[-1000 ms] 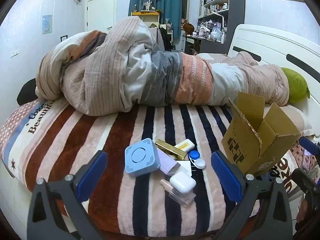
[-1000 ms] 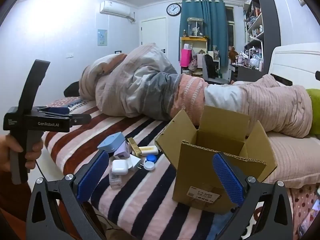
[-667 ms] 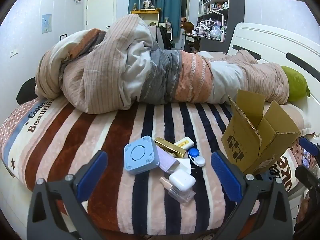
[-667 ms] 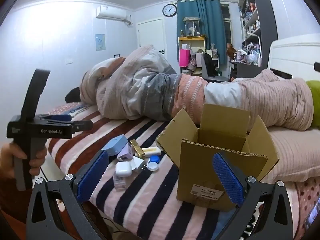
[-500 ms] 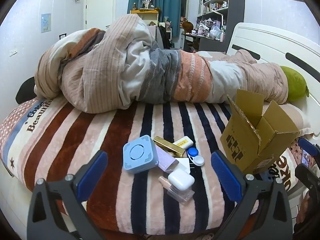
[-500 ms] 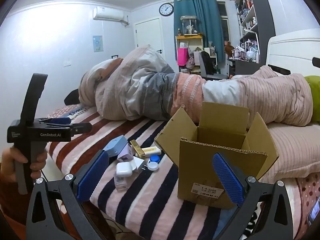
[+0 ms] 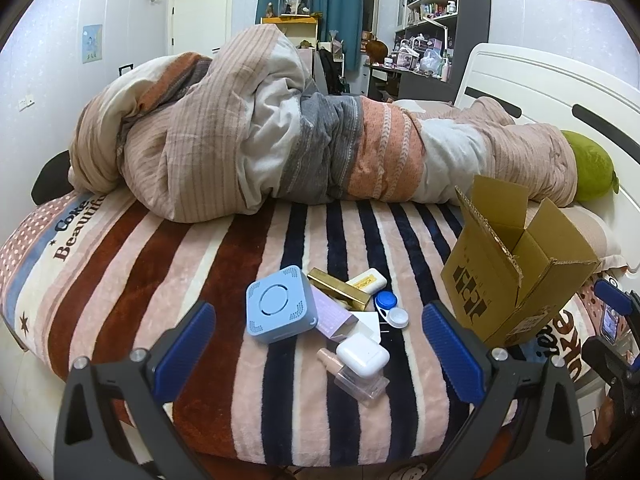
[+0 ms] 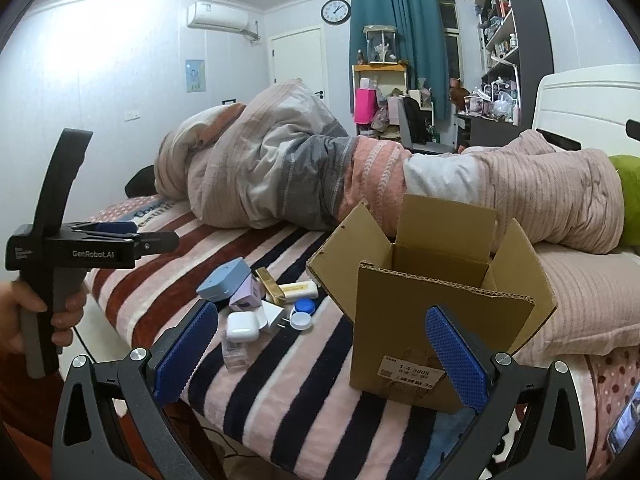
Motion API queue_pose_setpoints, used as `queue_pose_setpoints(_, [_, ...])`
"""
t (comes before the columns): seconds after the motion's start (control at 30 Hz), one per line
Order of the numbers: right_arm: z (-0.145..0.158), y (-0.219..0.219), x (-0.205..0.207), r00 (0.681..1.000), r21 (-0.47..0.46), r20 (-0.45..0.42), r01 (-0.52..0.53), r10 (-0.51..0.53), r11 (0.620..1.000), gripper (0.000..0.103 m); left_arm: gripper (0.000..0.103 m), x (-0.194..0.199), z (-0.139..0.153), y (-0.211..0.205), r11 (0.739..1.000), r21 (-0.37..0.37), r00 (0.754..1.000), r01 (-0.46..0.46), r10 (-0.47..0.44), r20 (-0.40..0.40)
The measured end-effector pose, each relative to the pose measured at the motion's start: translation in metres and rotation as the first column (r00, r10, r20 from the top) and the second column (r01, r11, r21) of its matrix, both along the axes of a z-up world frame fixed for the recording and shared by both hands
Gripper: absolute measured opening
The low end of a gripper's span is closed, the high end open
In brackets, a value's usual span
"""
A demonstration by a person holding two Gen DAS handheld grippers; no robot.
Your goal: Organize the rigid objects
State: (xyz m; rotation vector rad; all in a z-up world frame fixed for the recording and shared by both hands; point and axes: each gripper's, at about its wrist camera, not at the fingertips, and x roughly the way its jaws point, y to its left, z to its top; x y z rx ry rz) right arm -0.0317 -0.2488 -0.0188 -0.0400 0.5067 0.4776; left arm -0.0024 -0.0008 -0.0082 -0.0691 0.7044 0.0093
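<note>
Currently we are holding both grippers, left gripper (image 7: 318, 346) and right gripper (image 8: 320, 354), spread wide and empty near the bed's edge; small items (image 7: 344, 312) are clustering beside the open cardboard box (image 8: 436, 300); only the right view is showing the hand (image 8: 48, 312).

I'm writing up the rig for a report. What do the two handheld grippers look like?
Both are black plastic with silver screws at the joints. The left gripper and right gripper each carry two ridged blue pads on angled fingers. Seen from the side, the left gripper is a T-shaped pistol-grip frame marked "GenRobot.AI" in white. No cables or sleeves show.
</note>
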Motion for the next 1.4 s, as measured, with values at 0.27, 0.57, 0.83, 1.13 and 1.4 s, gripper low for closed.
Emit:
queue_pose_setpoints(0.27, [-0.001,0.001,0.000,1.000,0.005,-0.008,-0.009,0.009,1.000,0.103,0.103,0.000,-0.001,0.001,1.000,0.000,1.000,0.000,0.000,-0.002])
queue_pose_setpoints(0.57, [-0.003,0.003,-0.001,1.000,0.004,-0.010,-0.016,0.016,1.000,0.103,0.103,0.000,-0.001,0.000,1.000,-0.005,1.000,0.002,-0.002,-0.001])
queue_pose_setpoints(0.83, [-0.004,0.006,-0.002,1.000,-0.001,-0.015,-0.023,0.023,1.000,0.103,0.103,-0.002,-0.002,0.001,1.000,-0.003,1.000,0.003,-0.003,-0.003])
queue_pose_setpoints(1.13, [-0.003,0.008,-0.003,0.999,-0.004,-0.019,-0.039,0.039,0.999,0.103,0.103,-0.002,-0.001,0.000,1.000,-0.004,1.000,0.003,-0.003,-0.004])
queue_pose_setpoints(1.4, [-0.005,0.015,-0.004,0.996,0.008,-0.039,-0.083,0.083,0.997,0.103,0.103,-0.002,-0.002,0.001,1.000,-0.003,1.000,0.002,-0.002,-0.006])
